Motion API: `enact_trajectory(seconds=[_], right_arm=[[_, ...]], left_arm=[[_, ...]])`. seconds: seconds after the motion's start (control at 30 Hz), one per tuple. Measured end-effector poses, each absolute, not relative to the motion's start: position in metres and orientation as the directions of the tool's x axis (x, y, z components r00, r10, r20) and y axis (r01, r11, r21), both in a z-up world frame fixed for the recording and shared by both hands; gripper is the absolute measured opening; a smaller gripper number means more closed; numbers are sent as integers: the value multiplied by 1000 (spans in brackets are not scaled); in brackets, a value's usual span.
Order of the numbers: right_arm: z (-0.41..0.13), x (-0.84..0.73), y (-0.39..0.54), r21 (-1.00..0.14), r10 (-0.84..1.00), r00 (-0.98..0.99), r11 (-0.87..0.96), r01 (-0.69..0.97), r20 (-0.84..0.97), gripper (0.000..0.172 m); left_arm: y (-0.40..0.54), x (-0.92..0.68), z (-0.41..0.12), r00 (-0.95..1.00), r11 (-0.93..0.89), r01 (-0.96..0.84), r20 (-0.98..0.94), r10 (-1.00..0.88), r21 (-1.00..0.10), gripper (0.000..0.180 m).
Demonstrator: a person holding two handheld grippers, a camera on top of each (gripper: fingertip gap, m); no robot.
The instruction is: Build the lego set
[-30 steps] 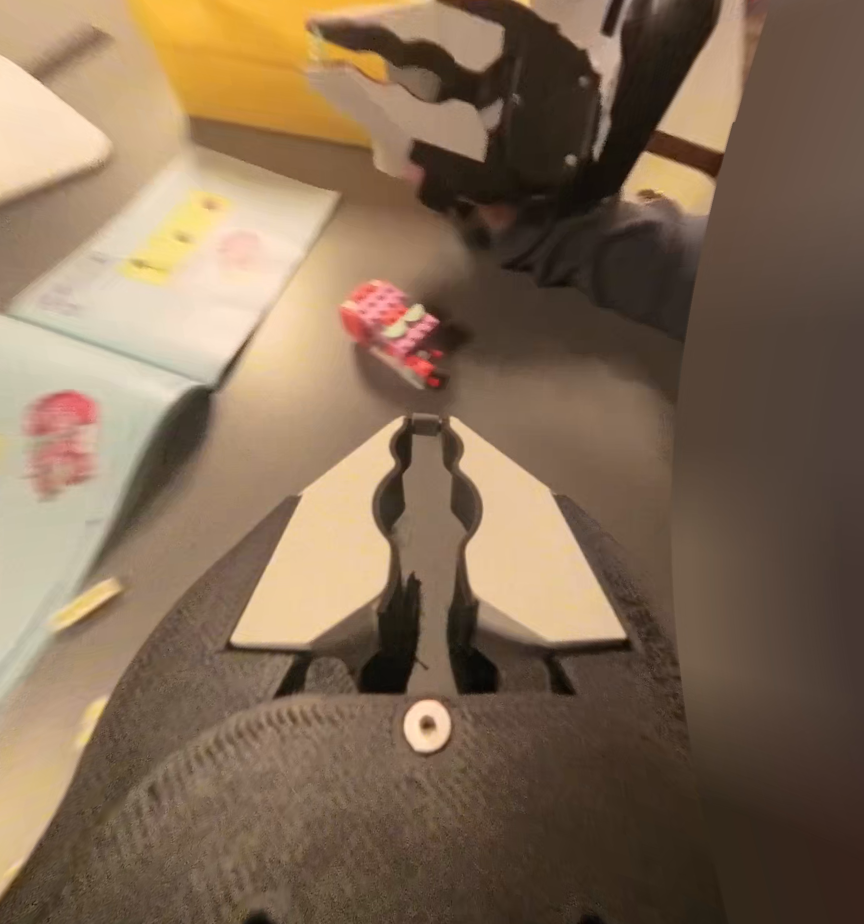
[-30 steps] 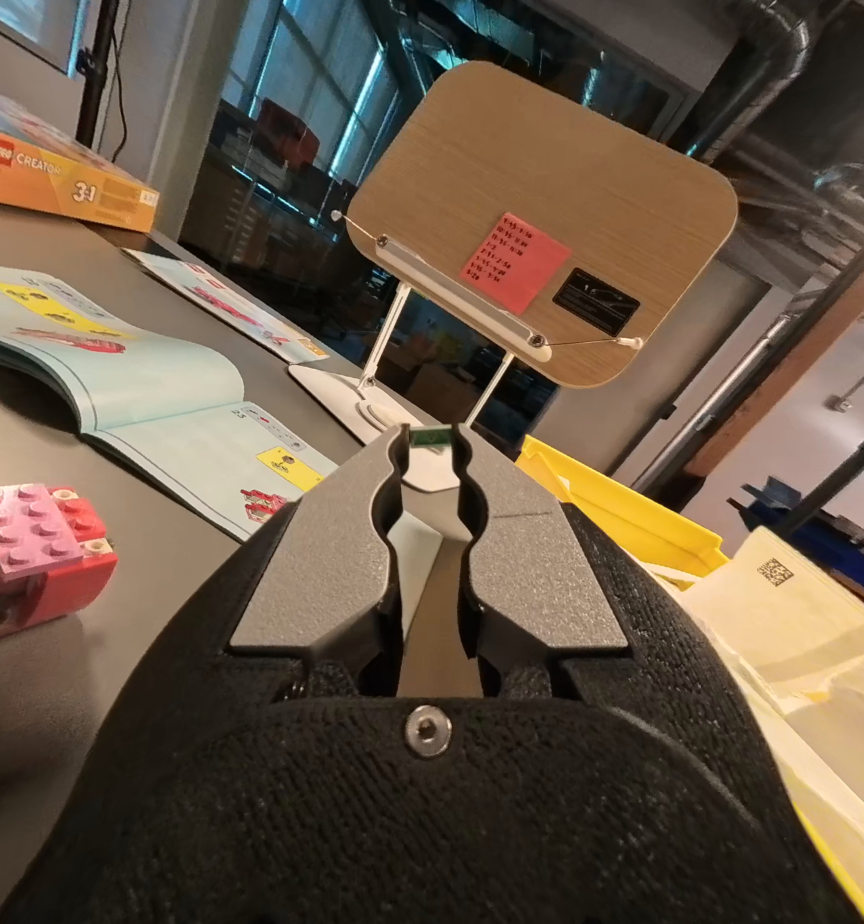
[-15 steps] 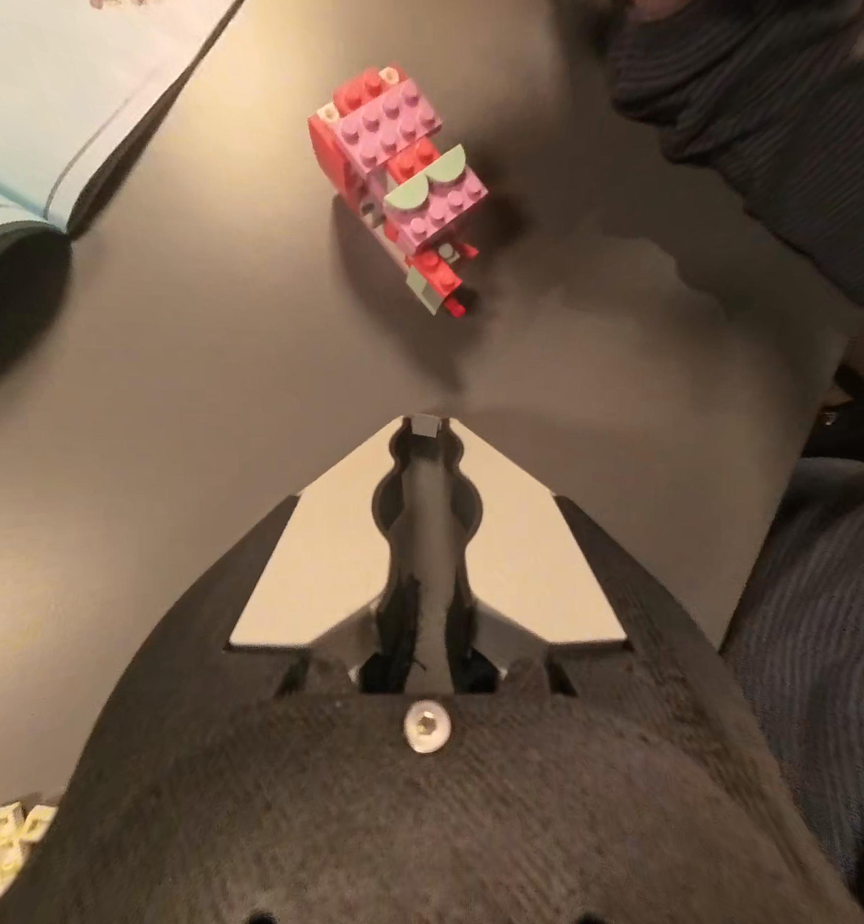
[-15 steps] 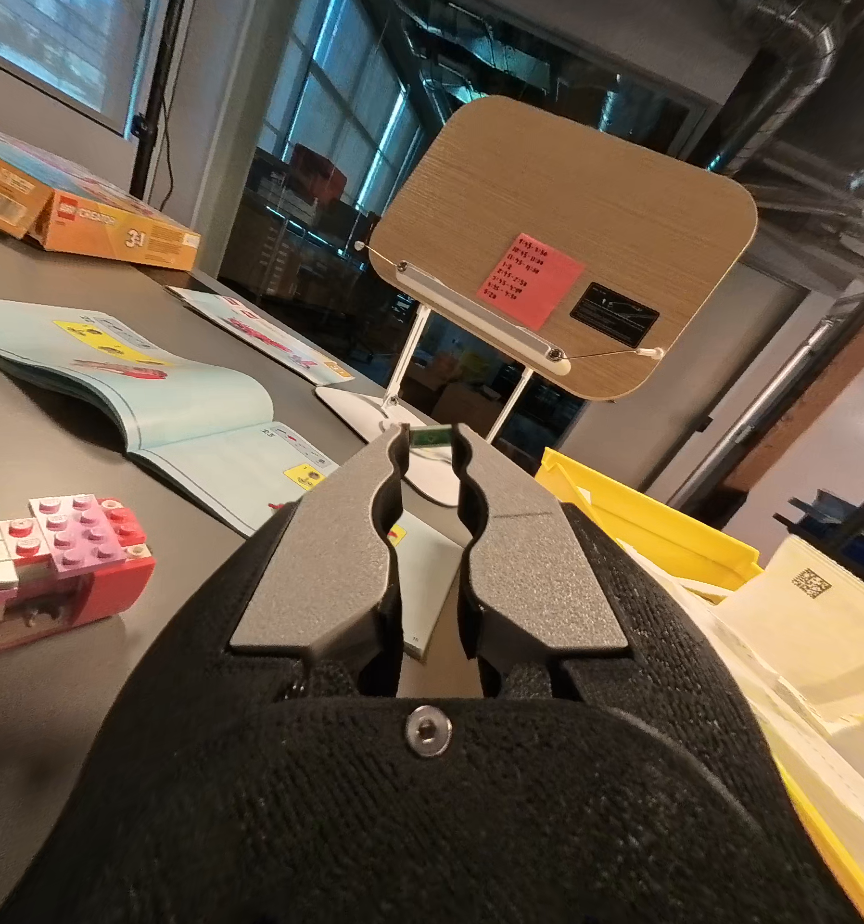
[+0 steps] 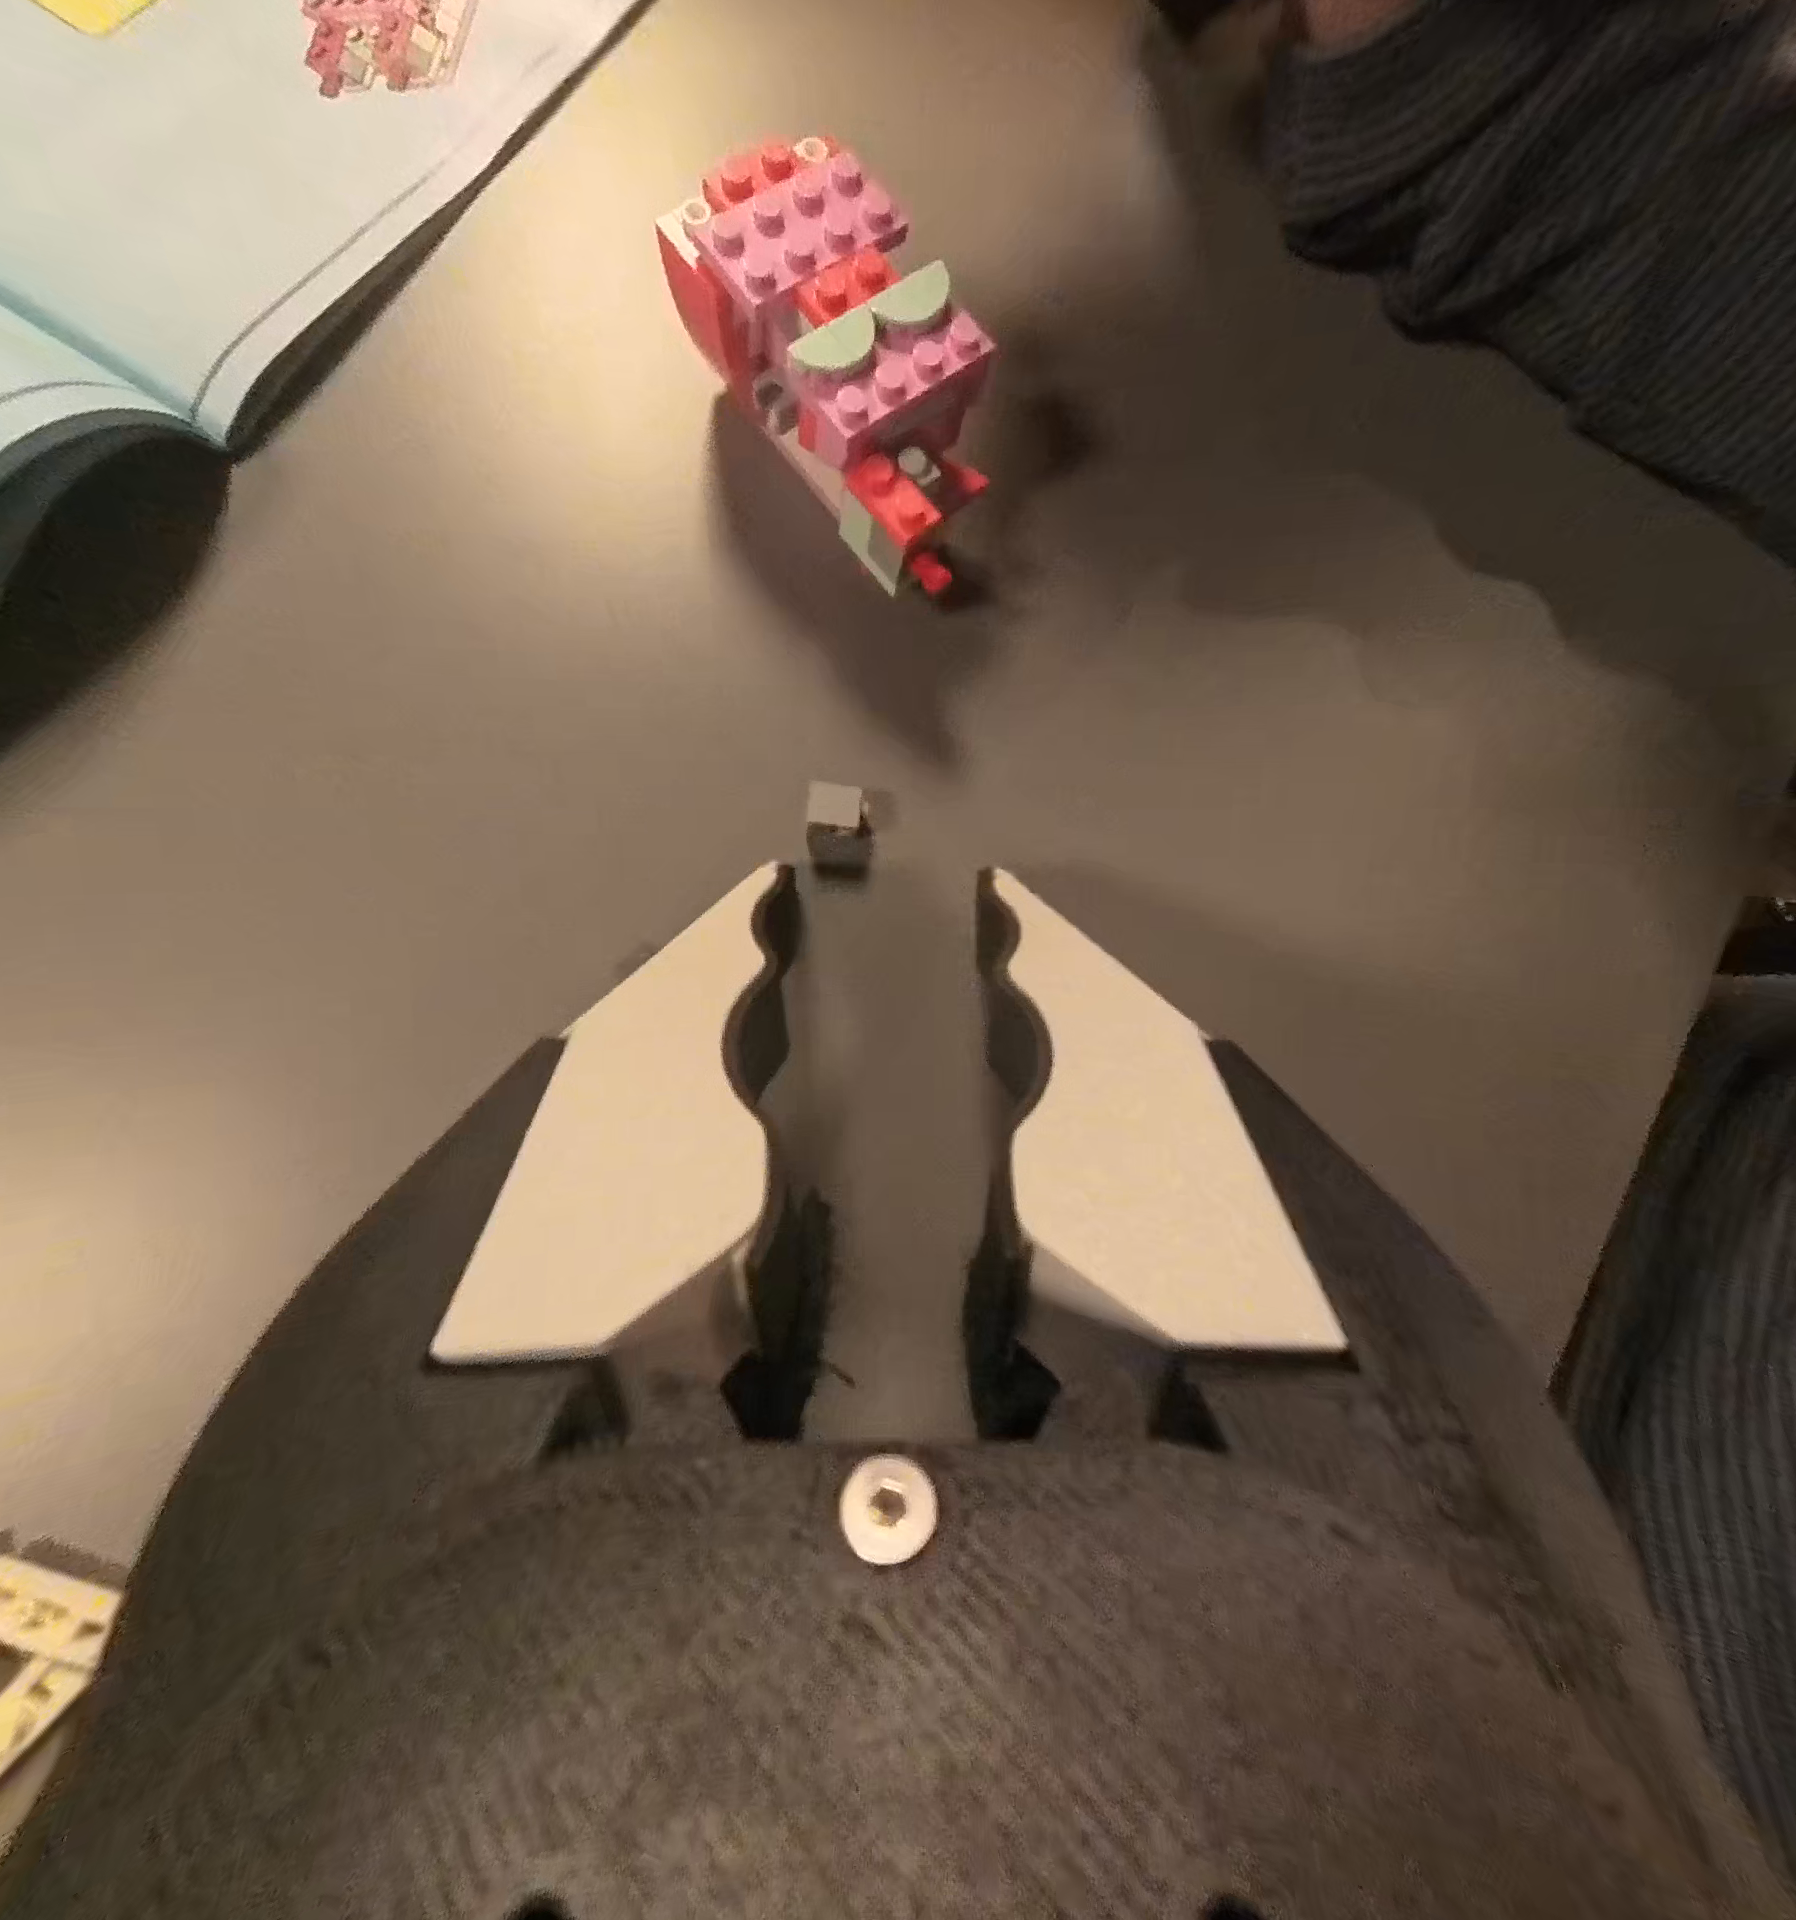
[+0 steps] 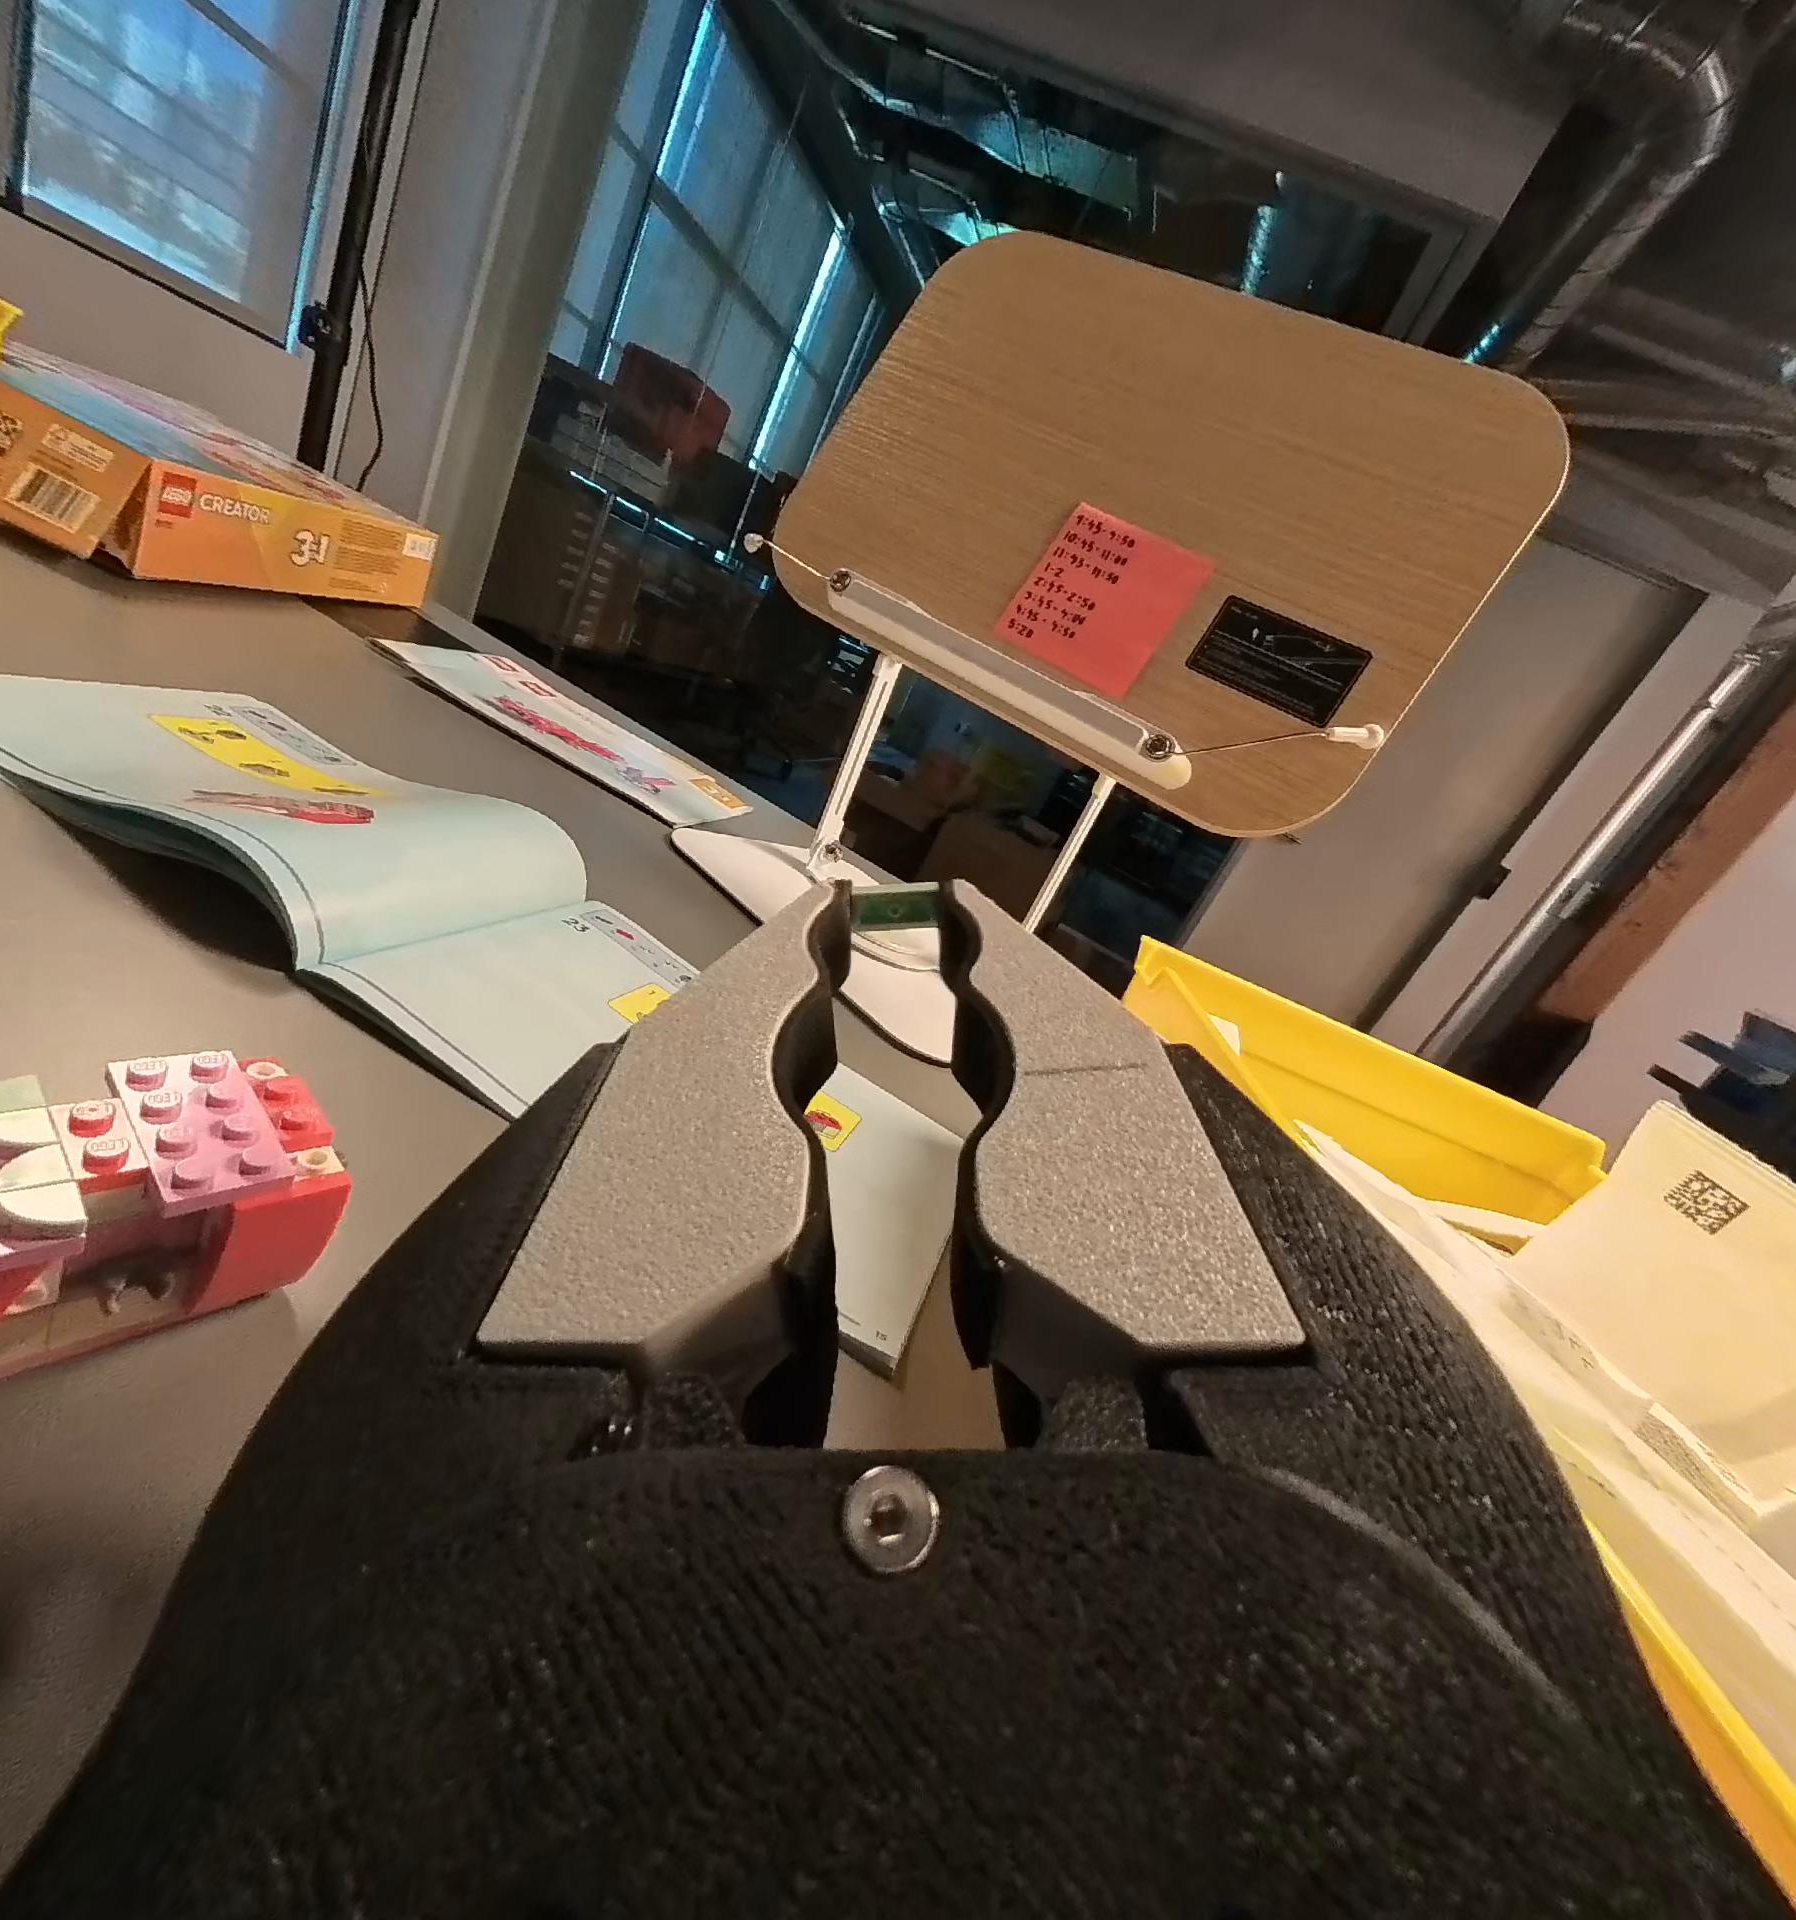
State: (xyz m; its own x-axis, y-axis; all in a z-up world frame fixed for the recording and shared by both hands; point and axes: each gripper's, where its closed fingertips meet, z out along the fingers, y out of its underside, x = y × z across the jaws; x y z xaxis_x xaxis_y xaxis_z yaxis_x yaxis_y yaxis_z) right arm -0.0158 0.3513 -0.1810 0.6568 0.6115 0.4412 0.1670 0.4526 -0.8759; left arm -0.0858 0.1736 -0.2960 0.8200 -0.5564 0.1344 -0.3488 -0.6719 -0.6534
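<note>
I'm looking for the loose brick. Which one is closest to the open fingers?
The tiny grey brick lies alone on the table just beyond the left gripper, far nearer than the pink-and-red brick model.

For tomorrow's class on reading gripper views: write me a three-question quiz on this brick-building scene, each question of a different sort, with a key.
1. True or false: the left gripper grips the small grey brick.
2. What does the right gripper pinch? A) small green piece B) pink sticky note C) open booklet
3. Fill in: the red and pink brick model rests on the ___.

Key: 1 false, jaws open, brick lies loose; 2 A; 3 table.
</note>
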Motion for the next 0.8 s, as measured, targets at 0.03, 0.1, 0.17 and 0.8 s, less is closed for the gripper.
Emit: enact_trajectory(seconds=[0.03,0.1,0.17,0.8], right_arm=[[-181,-16,351,-877,612,658,451,166,440,15],[-182,-16,352,-877,612,657,449,170,441,15],[-182,-16,352,-876,612,654,451,172,444,15],[-182,-15,352,-881,614,659,444,166,434,15]], left_arm=[[172,-86,-296,817,-673,-350,139,-559,-652,37],[170,-88,-296,817,-678,-358,136,-560,-642,41],[171,-90,-296,816,-669,-382,107,-569,-638,44],[181,-86,-298,795,-675,-449,82,-600,-585,1]])
